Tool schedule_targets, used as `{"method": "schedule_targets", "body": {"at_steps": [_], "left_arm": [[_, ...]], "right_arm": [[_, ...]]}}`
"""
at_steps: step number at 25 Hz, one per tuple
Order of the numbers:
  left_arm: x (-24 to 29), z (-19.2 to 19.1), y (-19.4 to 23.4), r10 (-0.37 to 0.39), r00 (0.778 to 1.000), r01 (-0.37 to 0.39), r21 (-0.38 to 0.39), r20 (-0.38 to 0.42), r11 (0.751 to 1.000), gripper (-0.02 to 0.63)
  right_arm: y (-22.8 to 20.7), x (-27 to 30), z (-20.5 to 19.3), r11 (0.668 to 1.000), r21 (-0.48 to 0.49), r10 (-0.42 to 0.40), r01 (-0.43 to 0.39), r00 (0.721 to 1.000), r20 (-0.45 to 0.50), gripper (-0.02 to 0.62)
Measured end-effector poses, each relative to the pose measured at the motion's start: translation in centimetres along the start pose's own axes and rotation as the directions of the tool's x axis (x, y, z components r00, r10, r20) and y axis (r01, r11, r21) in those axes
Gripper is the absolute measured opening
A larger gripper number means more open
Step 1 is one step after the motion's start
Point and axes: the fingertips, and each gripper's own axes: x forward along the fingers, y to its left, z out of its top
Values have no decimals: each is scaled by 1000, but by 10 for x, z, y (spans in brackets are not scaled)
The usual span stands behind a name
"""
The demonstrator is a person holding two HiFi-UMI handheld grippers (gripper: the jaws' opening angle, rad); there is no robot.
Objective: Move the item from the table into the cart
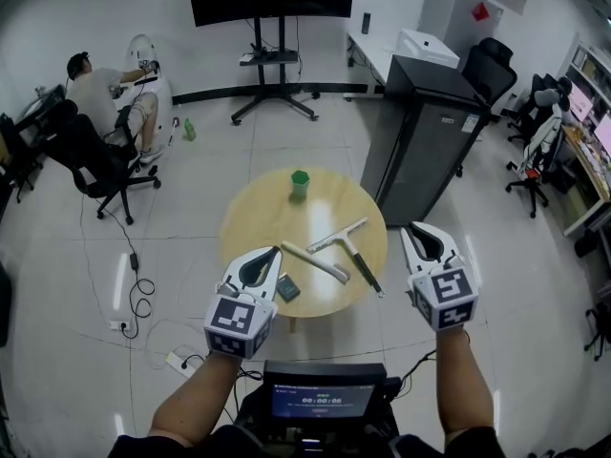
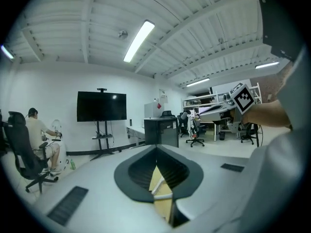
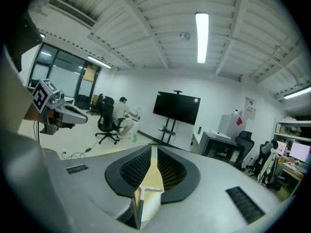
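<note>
Nearest the person sits a screen-topped unit (image 1: 325,389), probably the cart. Just past it both claws hover empty by the near edge of the round table (image 1: 256,216), the left gripper (image 1: 270,256) pressed together, the right gripper (image 1: 415,232) parted by a sliver. The small dark box (image 1: 287,288), two squeegees (image 1: 313,260) and, farther off, the green cup (image 1: 300,183) all lie on the tabletop, so I'd call this the approach: next a claw must spread and close on one.

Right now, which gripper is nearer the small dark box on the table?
Left. The left gripper hovers just left of the box; the right gripper is beyond the table's right edge.
</note>
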Motion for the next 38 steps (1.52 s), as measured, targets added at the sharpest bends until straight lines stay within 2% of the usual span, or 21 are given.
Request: {"method": "schedule_targets", "body": {"at_steps": [3,4,5,8,12,16,21,24,25,27,31,34,36,38], "left_arm": [[78,-17,5,12,998,-12,-8,-68,1000,18],[102,-24,6,16,996,-17,-11,-93,1000,18],[122,-32,7,24,993,-27,-20,-116,999,18],[176,-50,2,66,982,-78,-63,-178,995,18],[240,-89,15,121,951,-151,-87,-285,985,20],[285,-140,43,116,916,-180,-135,-383,974,26],[327,-209,70,62,869,-229,-286,-491,931,34],[348,-239,80,46,849,-240,-307,-527,921,40],[355,-248,86,41,843,-242,-310,-537,919,52],[366,-265,99,31,828,-255,-327,-560,910,63],[382,-299,111,4,794,-306,-395,-608,866,63],[399,-312,110,-13,785,-313,-415,-619,854,63],[407,-317,109,-28,783,-304,-422,-621,854,63],[414,-321,110,-37,784,-297,-426,-620,854,63]], "right_arm": [[-40,69,-41,996,16,94,-93,992,-81,37],[-49,91,-56,990,36,137,-133,985,-109,73],[-57,110,-70,983,62,179,-172,975,-133,150],[-84,157,-111,959,137,272,-250,944,-186,160],[-106,221,-178,932,210,350,-296,888,-299,160],[-107,280,-230,907,305,397,-291,832,-388,160],[-91,338,-293,876,426,430,-228,770,-472,160],[-83,362,-328,868,453,443,-205,731,-518,160],[-79,370,-338,863,464,451,-200,718,-531,203],[-68,385,-356,856,477,467,-197,690,-553,217],[-54,412,-382,856,470,485,-216,651,-584,217],[-52,428,-404,865,452,480,-218,625,-615,216],[-49,436,-416,863,453,486,-221,604,-631,217],[-48,443,-423,863,457,487,-216,596,-638,216]]}}
